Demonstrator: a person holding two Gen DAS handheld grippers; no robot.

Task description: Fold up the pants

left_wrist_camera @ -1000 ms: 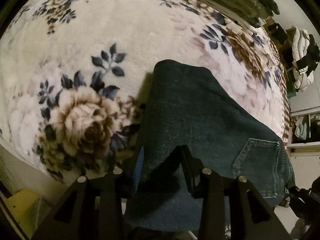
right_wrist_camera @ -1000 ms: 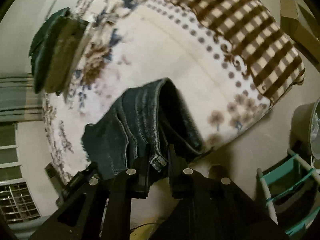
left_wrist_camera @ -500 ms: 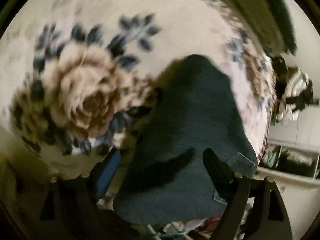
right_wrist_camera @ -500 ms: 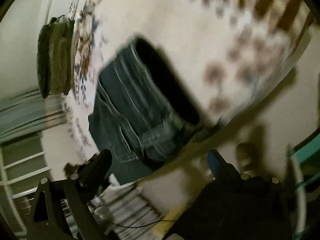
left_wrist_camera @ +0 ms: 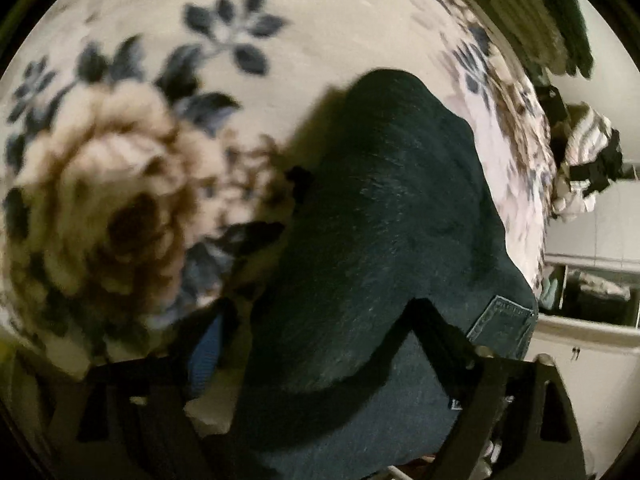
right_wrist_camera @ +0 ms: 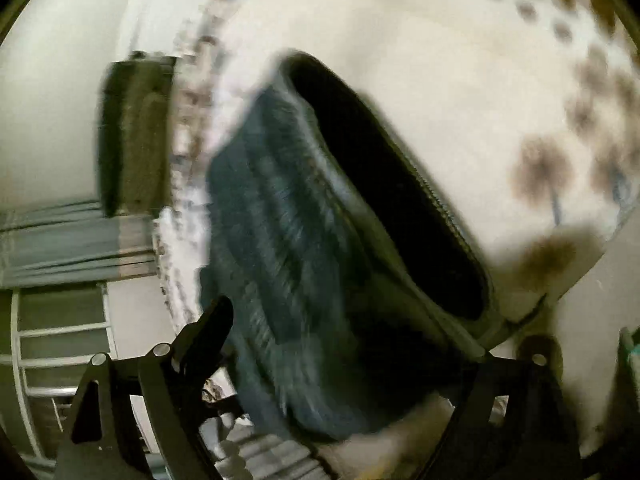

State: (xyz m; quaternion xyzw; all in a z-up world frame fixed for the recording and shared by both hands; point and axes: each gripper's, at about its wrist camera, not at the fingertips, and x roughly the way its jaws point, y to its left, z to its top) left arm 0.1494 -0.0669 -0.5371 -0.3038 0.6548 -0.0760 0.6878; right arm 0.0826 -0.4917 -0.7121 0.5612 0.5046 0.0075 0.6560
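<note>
Dark blue denim pants [left_wrist_camera: 384,216] lie folded on a floral blanket [left_wrist_camera: 280,20], a back pocket [left_wrist_camera: 504,320] showing at the right. My left gripper [left_wrist_camera: 320,316] is open, its fingers [left_wrist_camera: 212,336] spread on either side of the near edge of the pants. In the right wrist view the pants [right_wrist_camera: 280,248] show their open waistband [right_wrist_camera: 384,208] over the bed edge. My right gripper [right_wrist_camera: 352,328] is open, fingers [right_wrist_camera: 212,320] wide apart around the denim, holding nothing. Both views are blurred.
A stack of dark green folded fabric [left_wrist_camera: 532,12] sits at the far side of the bed, also in the right wrist view [right_wrist_camera: 132,136]. Striped clothes [left_wrist_camera: 584,168] hang at the right. A window with curtains [right_wrist_camera: 60,240] is left. The bed edge [right_wrist_camera: 552,288] drops to the floor.
Both grippers were shut on the pants a second ago and have opened wide, letting the denim go. Both cameras have moved closer to the pants.
</note>
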